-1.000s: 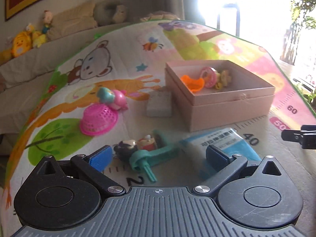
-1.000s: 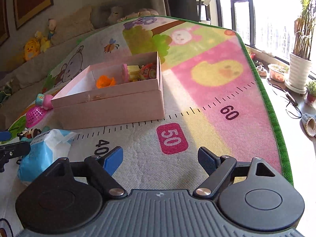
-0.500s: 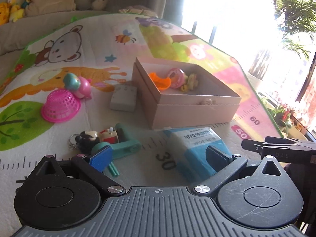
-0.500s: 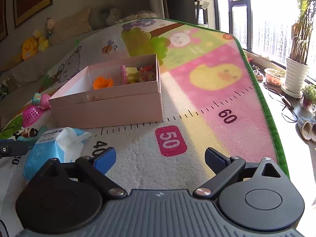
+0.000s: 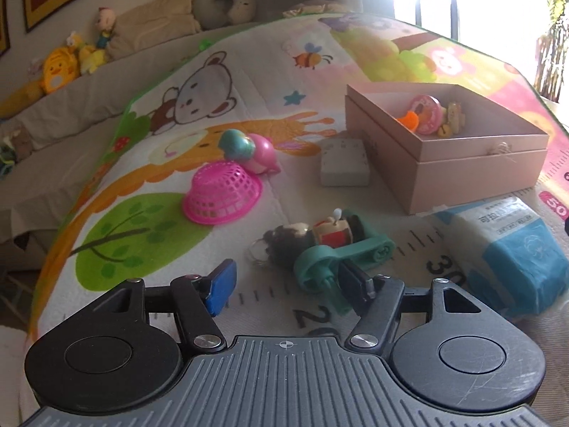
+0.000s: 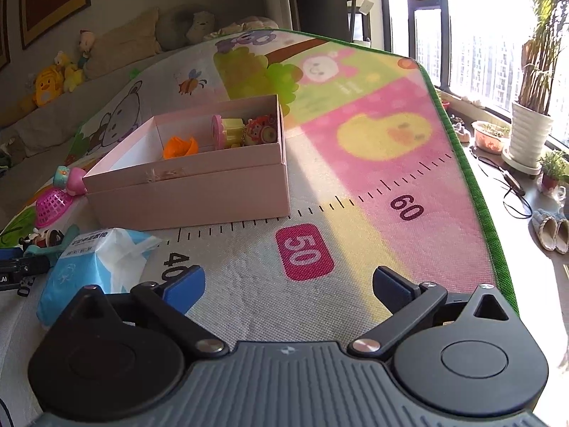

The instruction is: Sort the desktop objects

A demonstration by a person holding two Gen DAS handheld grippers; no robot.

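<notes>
Two hand-held grippers hover over a cartoon play mat [image 5: 220, 82]. The left hand-held gripper [image 5: 288, 286] is closing its jaws, with nothing pressed between them yet; its right finger sits just beside the round end of a teal roller toy [image 5: 341, 254]. That toy lies flat, its long axis running from the big hub near the fingers up and rightward to a smaller wheel, a short handle poking toward the camera. A small doll figure [image 5: 306, 235] lies against it. Farther out sit an overturned pink basket [image 5: 222, 192], a pink-and-teal toy [image 5: 249, 149], a grey block [image 5: 343, 167], a blue tissue pack [image 5: 515, 249] and a pink box [image 5: 462, 156] holding small toys. The right hand-held gripper [image 6: 288, 290] is spread wide over bare mat, grasping nothing.
</notes>
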